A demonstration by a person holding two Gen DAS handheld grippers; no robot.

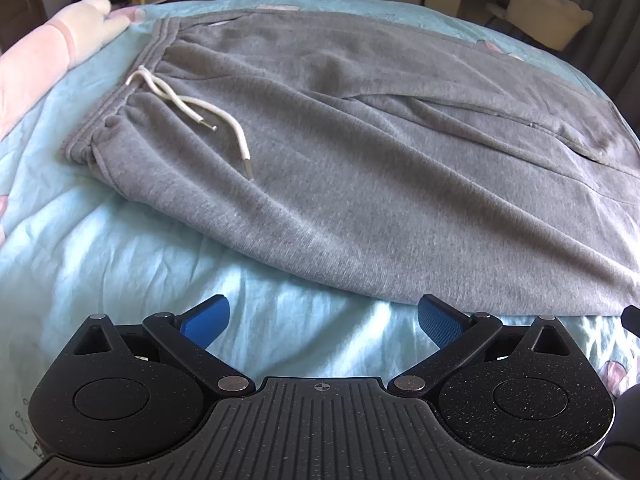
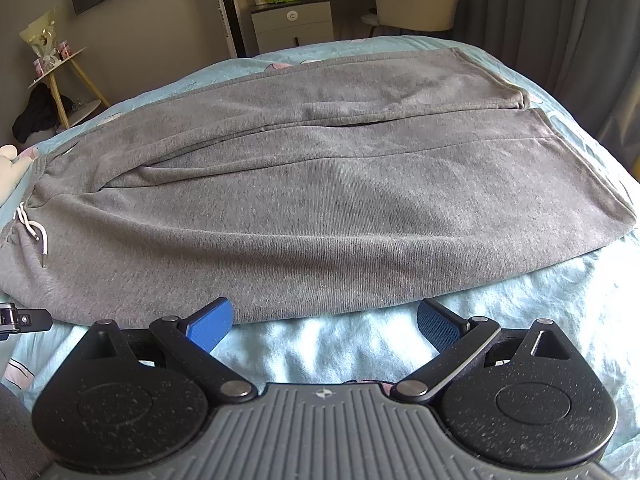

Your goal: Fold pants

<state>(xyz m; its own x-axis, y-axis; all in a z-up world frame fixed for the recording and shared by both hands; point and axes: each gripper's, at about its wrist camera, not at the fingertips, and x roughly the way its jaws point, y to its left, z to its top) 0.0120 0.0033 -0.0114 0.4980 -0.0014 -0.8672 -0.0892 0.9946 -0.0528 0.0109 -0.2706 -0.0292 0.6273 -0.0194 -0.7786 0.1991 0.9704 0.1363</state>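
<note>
Grey sweatpants (image 1: 340,168) lie spread flat on the light blue bed sheet (image 1: 120,264), waistband to the left with a white drawstring (image 1: 192,112), legs running right. They also show in the right wrist view (image 2: 320,200), with the two leg hems (image 2: 560,128) at the far right. My left gripper (image 1: 323,316) is open and empty, just short of the pants' near edge by the hip. My right gripper (image 2: 325,320) is open and empty, at the near edge by the lower leg. Its blue pads (image 2: 210,326) touch nothing.
A pink and white plush toy (image 1: 52,48) lies at the bed's left by the waistband. Beyond the bed stand a white nightstand (image 2: 294,24), a cream chair (image 2: 418,2), a small side table (image 2: 60,76) and grey curtains (image 2: 560,40).
</note>
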